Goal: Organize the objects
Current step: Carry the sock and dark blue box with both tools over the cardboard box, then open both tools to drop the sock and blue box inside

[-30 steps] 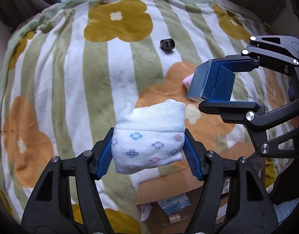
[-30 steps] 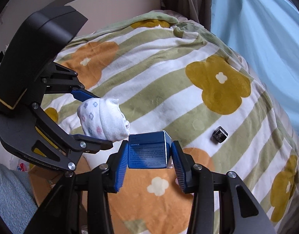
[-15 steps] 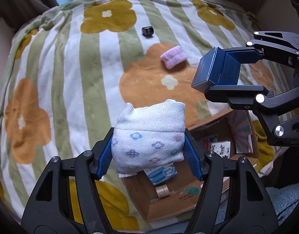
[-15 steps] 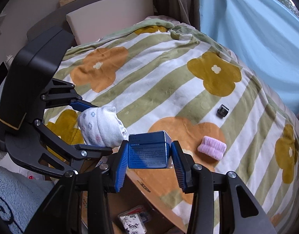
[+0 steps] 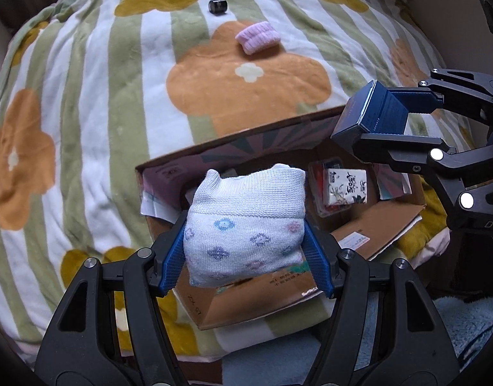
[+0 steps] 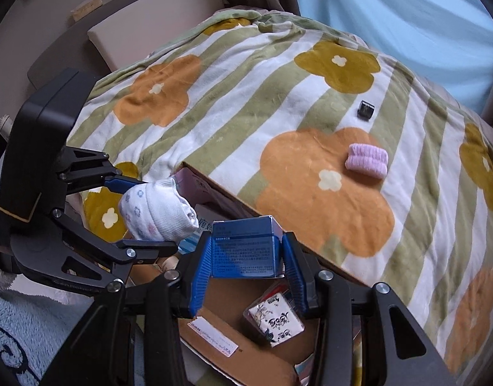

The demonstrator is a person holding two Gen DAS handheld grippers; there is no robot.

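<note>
My left gripper (image 5: 246, 244) is shut on a rolled white sock (image 5: 246, 225) with small pastel flowers, held above an open cardboard box (image 5: 246, 148) at the bed's edge. To its right, my right gripper (image 6: 246, 251) is shut on a dark blue box (image 6: 245, 244), also over the cardboard box (image 6: 233, 347). Each gripper shows in the other's view: the right one (image 5: 385, 115) with the blue box (image 5: 372, 112), the left one (image 6: 143, 212) with the sock (image 6: 156, 212). A pink rolled sock (image 5: 257, 37) (image 6: 367, 160) and a small black cylinder (image 5: 217, 5) (image 6: 365, 109) lie on the blanket.
The bed carries a green-and-white striped blanket (image 5: 95, 96) with orange and mustard flowers. Inside the cardboard box lie a white printed packet (image 5: 346, 189) (image 6: 275, 318) and other small items. A light blue fluffy rug (image 6: 18, 328) covers the floor; a blue curtain (image 6: 407, 16) hangs behind.
Both grippers have moved back from over the blanket to above the cardboard box, still holding the sock and the blue box. The pink sock and black cylinder now sit farther away.
</note>
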